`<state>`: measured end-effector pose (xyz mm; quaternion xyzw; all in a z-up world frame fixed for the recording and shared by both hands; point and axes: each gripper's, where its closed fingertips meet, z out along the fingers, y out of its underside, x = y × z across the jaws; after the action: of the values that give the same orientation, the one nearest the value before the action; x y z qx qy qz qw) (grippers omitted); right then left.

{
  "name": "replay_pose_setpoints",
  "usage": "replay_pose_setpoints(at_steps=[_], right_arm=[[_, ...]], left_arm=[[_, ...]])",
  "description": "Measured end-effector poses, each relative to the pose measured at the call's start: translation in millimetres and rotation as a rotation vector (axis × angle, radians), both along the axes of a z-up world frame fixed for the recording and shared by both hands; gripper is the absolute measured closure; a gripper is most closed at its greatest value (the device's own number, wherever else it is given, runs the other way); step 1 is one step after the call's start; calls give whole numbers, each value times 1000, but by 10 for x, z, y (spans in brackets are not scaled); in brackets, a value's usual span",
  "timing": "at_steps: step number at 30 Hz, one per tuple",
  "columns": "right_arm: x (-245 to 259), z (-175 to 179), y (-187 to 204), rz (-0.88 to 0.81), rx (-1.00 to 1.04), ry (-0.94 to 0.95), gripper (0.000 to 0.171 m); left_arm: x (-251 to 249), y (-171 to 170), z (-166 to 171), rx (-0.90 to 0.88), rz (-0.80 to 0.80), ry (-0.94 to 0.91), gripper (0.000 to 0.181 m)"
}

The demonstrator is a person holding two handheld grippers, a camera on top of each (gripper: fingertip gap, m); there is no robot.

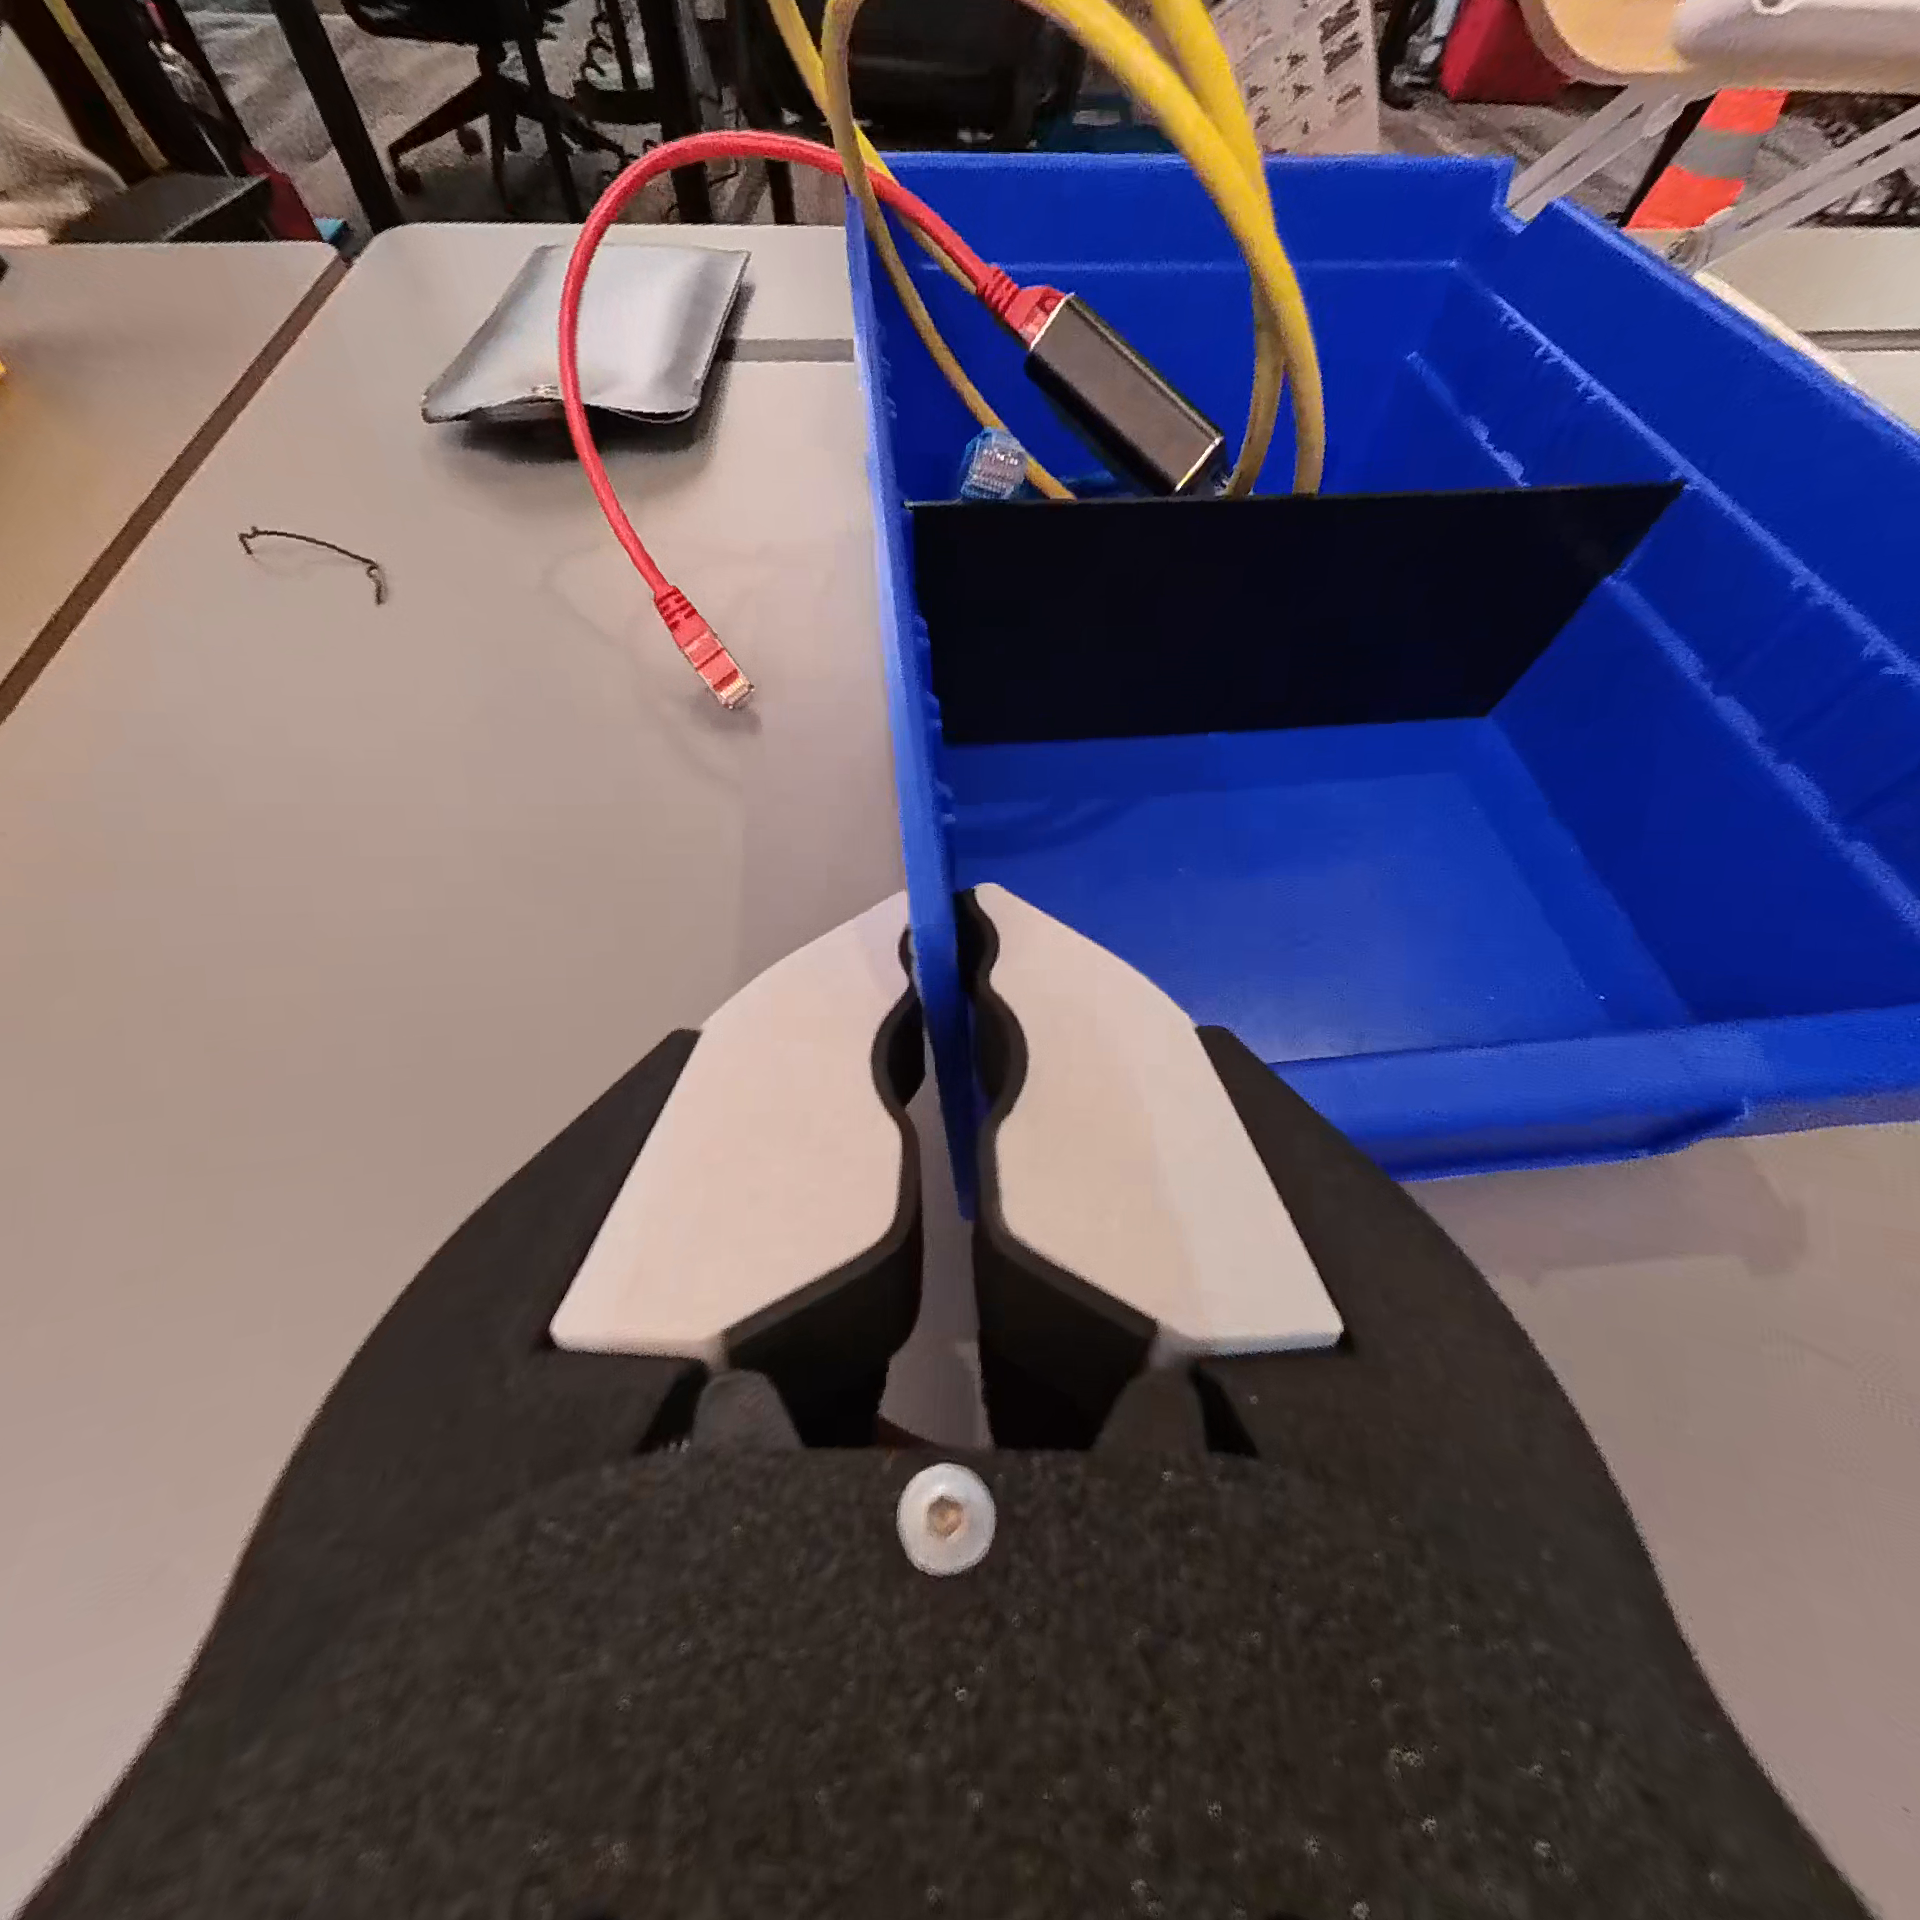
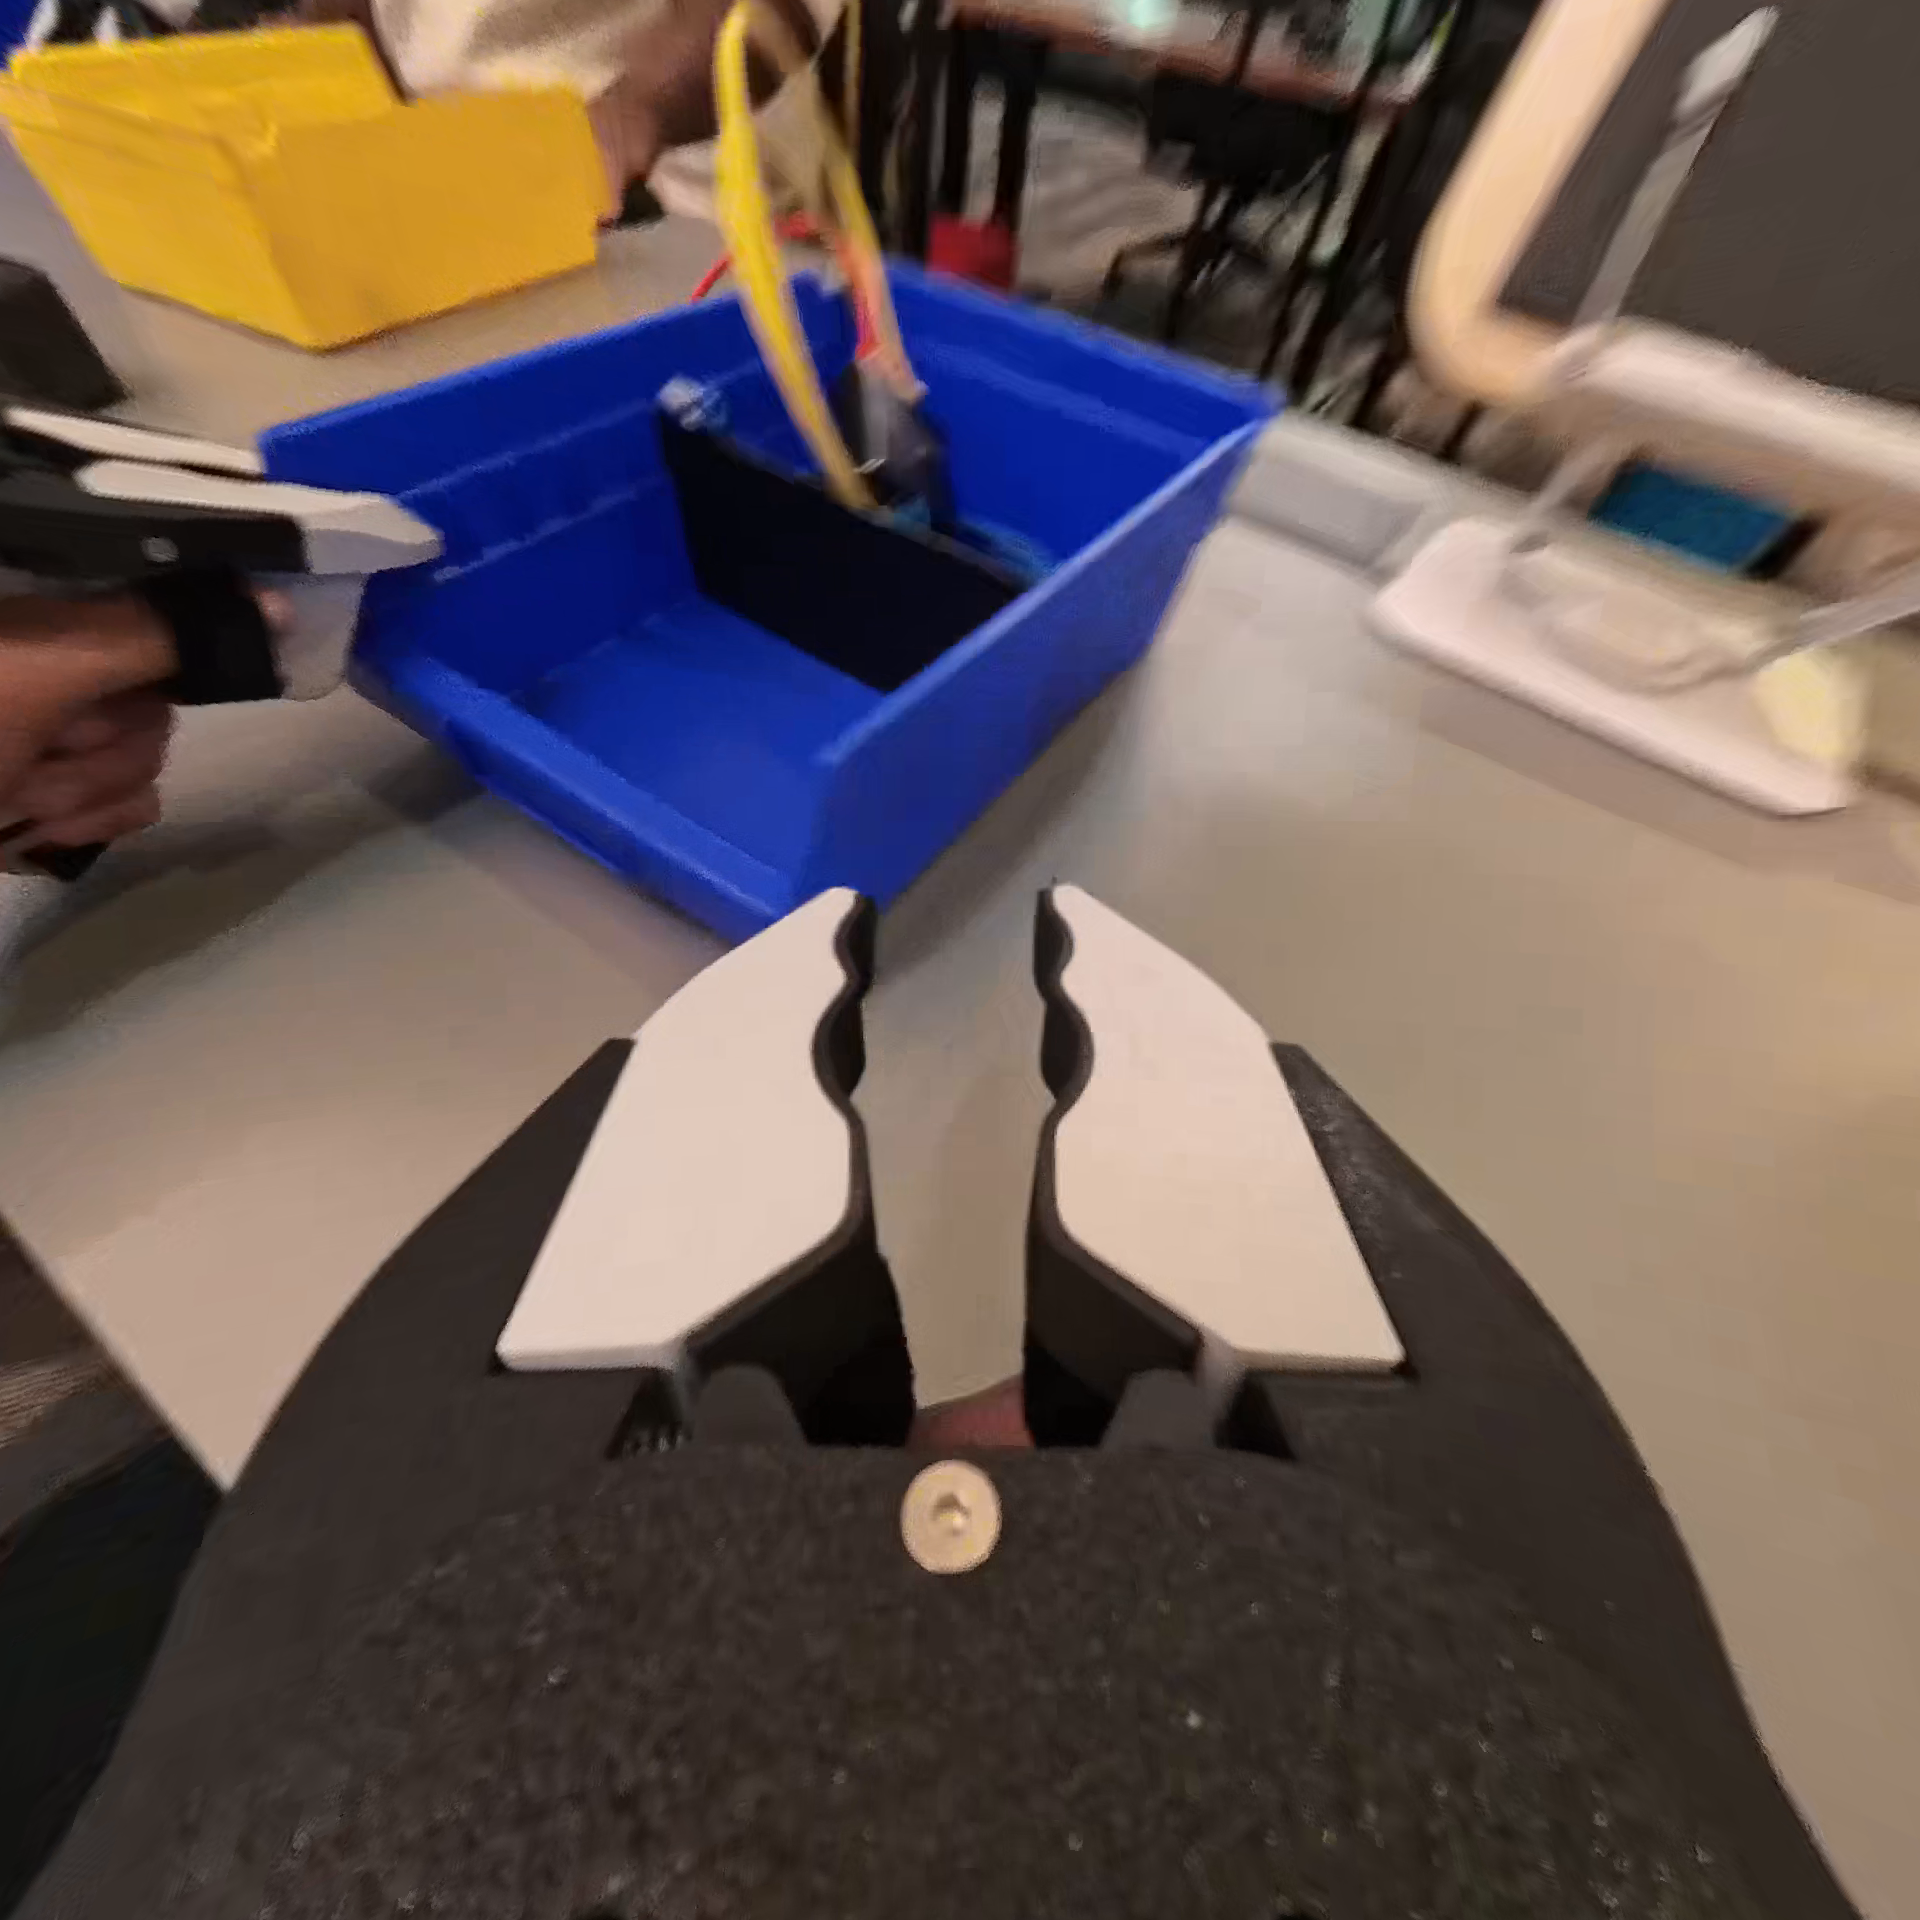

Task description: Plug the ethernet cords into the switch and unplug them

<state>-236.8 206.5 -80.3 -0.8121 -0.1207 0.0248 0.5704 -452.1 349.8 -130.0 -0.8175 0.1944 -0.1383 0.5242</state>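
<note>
Switch (image 1: 1127,390) and yellow cords (image 1: 1262,260) occupy blue bin's (image 1: 1766,436) far compartment.

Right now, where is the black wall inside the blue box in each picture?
Left wrist view: the black divider stands across the blue bin, just right of centre, above the left gripper.
Right wrist view: it sits upper middle, seen at a slant.
Shared landmark: the yellow cables hanging behind it.

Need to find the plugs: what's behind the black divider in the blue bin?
Behind the black divider in the blue bin: a grey metal adapter on the red cord, yellow cord loops, and a clear plug. The divider hides the floor there.
</note>
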Motion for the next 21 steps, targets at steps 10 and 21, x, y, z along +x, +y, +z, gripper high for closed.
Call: replay_pose_setpoints(at_steps=[10,21], right_arm=[[3055,-70,-899,-557,-20,-1,135],[3012,-465,-783,-450,-112,-28,163]], left_arm=[[6,66,-2,-25,51,-17,179],[56,73,-1,1,-9,0,178]])
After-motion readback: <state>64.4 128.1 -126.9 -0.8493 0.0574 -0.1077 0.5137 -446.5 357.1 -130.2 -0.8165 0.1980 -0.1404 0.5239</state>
